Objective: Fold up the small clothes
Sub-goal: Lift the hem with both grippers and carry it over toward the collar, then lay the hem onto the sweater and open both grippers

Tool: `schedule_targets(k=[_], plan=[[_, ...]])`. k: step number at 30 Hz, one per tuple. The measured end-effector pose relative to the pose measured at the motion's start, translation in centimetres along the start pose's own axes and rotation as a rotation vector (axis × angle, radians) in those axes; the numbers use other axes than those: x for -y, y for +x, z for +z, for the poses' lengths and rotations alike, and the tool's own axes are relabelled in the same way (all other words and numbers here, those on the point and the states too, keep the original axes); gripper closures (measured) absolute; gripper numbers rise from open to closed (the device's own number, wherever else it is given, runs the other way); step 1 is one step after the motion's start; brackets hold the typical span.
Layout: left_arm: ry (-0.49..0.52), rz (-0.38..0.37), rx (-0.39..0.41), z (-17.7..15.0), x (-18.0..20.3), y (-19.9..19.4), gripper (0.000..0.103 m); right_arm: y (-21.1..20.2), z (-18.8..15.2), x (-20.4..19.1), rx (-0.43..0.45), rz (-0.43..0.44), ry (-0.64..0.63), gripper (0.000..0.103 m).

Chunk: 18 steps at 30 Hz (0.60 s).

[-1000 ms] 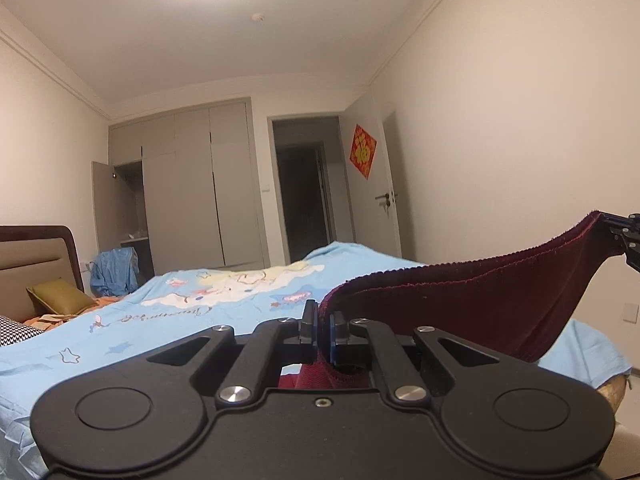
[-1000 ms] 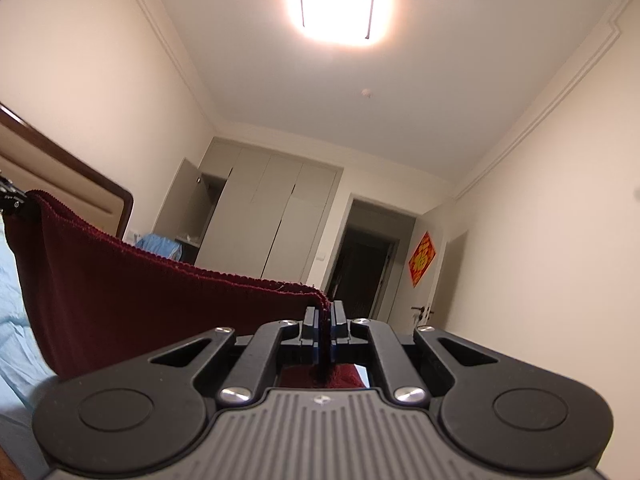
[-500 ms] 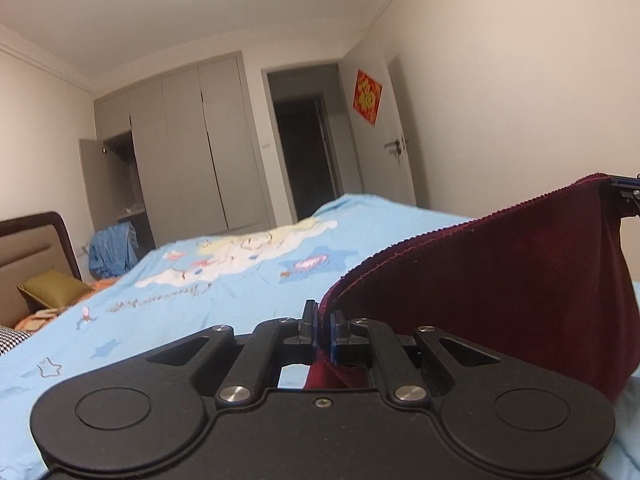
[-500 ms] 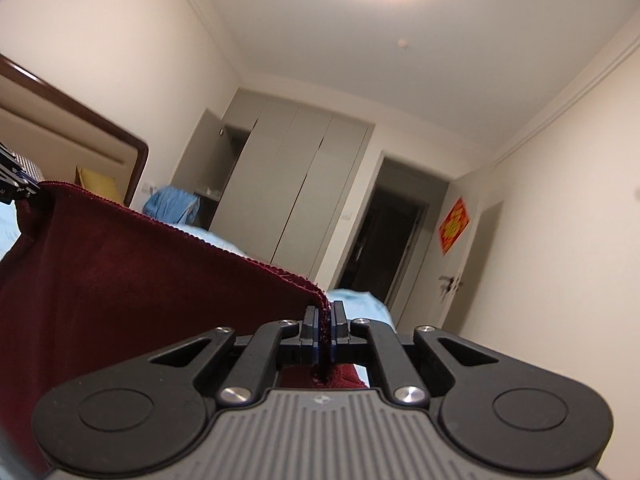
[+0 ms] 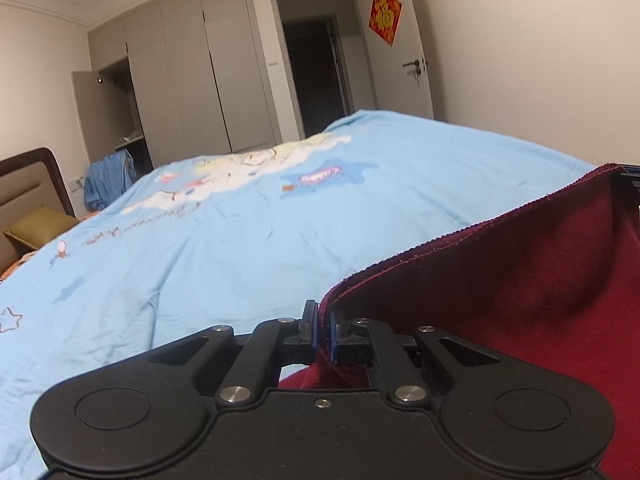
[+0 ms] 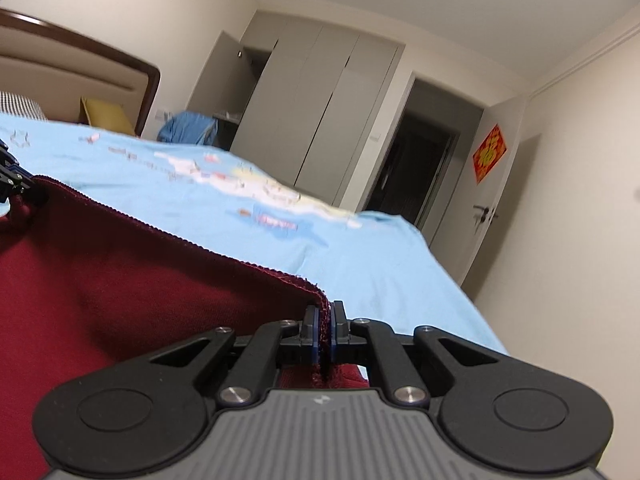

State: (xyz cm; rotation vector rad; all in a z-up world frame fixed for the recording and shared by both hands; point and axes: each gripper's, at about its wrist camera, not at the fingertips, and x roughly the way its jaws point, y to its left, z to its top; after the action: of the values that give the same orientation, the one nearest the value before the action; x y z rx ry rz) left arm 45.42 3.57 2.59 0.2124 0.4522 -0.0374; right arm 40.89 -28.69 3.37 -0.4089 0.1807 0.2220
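Now clamped on both ends: left gripper (image 5: 323,330) and right gripper (image 6: 325,330) each pinching a corner of the dark red garment (image 5: 500,300), hem taut between them, cloth hanging over the blue bedspread (image 5: 240,240), long axis side to side.

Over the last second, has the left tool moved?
Yes. The left tool, shut on the red cloth, has tipped downward: the ceiling light has left its view and the bed fills more.

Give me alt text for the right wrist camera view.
The right gripper pinches one corner of a dark red knit garment, whose hem stretches left to the other gripper, above a light blue cartoon-print bedspread; grey wardrobes stand behind.
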Motion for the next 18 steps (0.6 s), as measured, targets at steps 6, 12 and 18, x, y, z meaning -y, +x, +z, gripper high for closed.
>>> schedule_targets(k=[6,12,18], plan=[[-0.003,-0.007,-0.040,-0.9,0.1,3.4,0.097,2.7,-1.7,-0.7,-0.054,0.007,-0.004,0.097],[-0.013,-0.011,-0.083,-2.2,0.5,5.4,0.096,4.6,-2.8,-0.8,-0.096,0.017,-0.005,0.097],[-0.037,0.004,-0.111,-3.2,0.5,6.2,0.079,5.3,-3.8,-1.1,-0.129,0.018,0.005,0.095]])
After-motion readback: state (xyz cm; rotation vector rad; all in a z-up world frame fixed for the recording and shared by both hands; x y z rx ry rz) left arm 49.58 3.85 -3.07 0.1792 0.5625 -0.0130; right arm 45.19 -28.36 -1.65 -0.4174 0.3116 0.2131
